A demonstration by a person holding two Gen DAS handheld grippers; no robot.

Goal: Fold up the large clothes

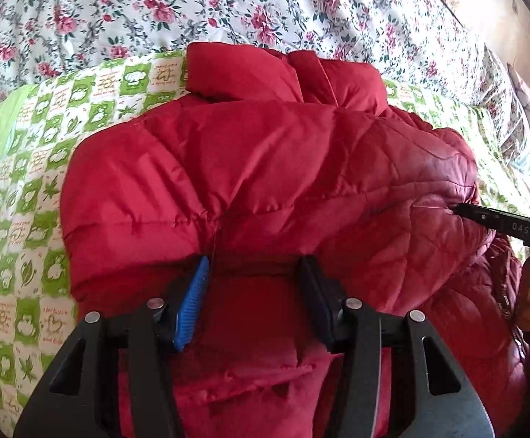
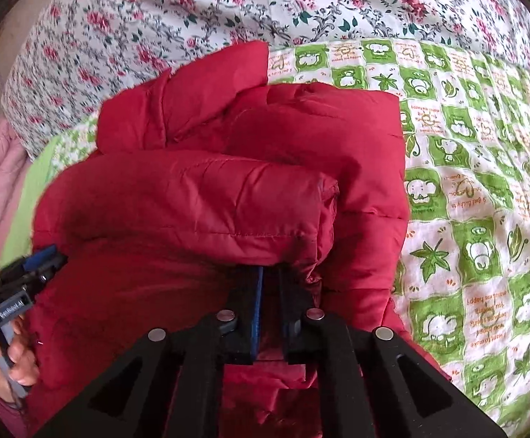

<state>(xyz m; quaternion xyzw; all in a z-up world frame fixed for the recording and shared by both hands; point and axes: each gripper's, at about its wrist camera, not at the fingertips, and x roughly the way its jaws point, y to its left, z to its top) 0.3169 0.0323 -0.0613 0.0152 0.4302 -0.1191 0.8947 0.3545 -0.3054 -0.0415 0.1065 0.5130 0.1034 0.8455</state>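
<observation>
Jacket [image 1: 265,168] lies bunched on bed [image 1: 82,18]; we clench right claw [image 2: 270,292] on its folded edge to carry the fold, left claw [image 1: 254,273] half-spread, pressing padding steady.

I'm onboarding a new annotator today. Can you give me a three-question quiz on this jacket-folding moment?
1. True or false: the right hand-held gripper is shut on the red jacket.
2. What lies directly under the jacket? A) bare wood B) green-checked cloth C) a pink towel
3. Fill in: behind the green cloth, the bedding is a ____ sheet.

Key: 1 true; its pads are nearly together with red fabric pinched between them. 2 B. 3 floral. The left hand-held gripper has its pads apart, with jacket fabric bulging between them.
</observation>
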